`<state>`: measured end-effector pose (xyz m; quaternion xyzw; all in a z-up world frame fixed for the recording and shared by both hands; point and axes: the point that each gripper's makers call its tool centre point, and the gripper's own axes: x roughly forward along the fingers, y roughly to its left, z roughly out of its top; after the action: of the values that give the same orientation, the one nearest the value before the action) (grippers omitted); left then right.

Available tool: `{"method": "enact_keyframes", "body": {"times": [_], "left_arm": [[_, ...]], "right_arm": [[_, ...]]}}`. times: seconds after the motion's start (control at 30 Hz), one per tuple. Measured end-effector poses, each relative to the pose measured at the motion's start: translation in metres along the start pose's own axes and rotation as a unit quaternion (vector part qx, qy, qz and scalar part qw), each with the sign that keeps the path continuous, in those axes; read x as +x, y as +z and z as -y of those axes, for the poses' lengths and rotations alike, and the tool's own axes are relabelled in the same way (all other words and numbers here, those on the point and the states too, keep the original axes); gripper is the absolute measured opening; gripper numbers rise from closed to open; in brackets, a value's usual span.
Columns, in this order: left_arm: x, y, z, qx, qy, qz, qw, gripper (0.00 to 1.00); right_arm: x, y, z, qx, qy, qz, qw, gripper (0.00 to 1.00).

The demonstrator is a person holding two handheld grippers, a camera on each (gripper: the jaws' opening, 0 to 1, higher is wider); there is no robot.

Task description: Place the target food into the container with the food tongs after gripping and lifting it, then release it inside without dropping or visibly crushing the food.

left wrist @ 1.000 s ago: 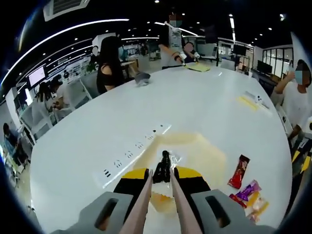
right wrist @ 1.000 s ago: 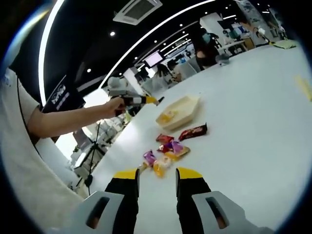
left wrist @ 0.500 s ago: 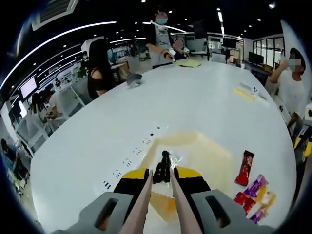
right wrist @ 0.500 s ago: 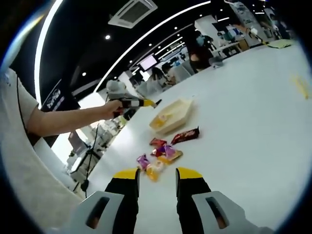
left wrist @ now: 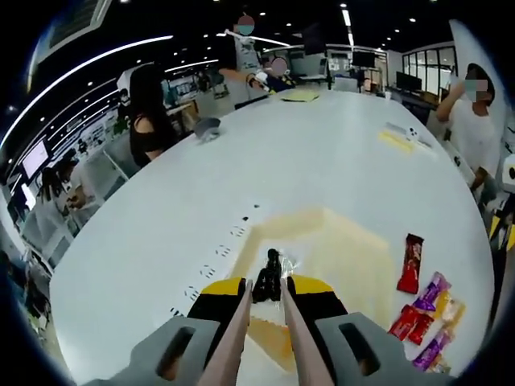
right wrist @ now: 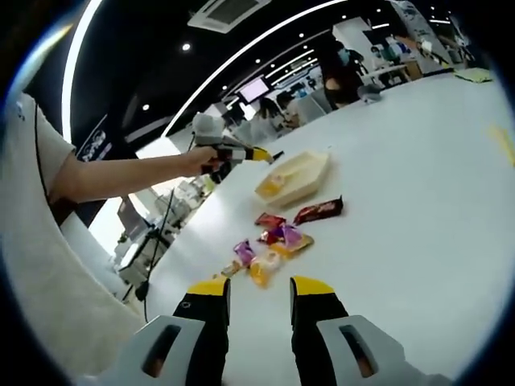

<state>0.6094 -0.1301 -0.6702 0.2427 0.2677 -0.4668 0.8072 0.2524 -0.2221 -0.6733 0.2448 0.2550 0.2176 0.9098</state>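
One pair of food tongs (left wrist: pixel 257 322) runs up between the left gripper (left wrist: pixel 266 283) jaws, which are clamped on them, and the tongs' tips pinch one small dark piece of food (left wrist: pixel 272 269) in a clear wrapper. That piece hangs right over the one pale yellow container (left wrist: pixel 338 249), which sits on the white tabletop (left wrist: pixel 322 153) near its close edge; something yellow-orange lies in the container's near corner. Beside it, toward the tabletop's right edge, one red-brown snack bar (left wrist: pixel 411 263) and a loose cluster of about five bright wrapped snacks (left wrist: pixel 426 322). The right gripper (right wrist: pixel 259 291) hovers above bare tabletop with its jaws apart and nothing between them. Around it: an open office, strip lights overhead, several people standing at the tabletop's far edge.
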Motion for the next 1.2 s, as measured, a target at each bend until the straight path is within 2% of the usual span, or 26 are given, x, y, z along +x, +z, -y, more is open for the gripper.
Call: {"method": "enact_keyframes", "body": {"times": [0.83, 1.2], "left_arm": [[0.017, 0.000, -0.017, 0.013, -0.002, -0.004, 0.9999, 0.18], [0.019, -0.001, -0.011, 0.008, -0.008, -0.007, 0.9999, 0.19]], "right_arm": [[-0.004, -0.002, 0.009, 0.013, -0.023, 0.002, 0.9996, 0.28], [-0.005, -0.005, 0.012, 0.023, -0.026, 0.002, 0.9994, 0.28]]}}
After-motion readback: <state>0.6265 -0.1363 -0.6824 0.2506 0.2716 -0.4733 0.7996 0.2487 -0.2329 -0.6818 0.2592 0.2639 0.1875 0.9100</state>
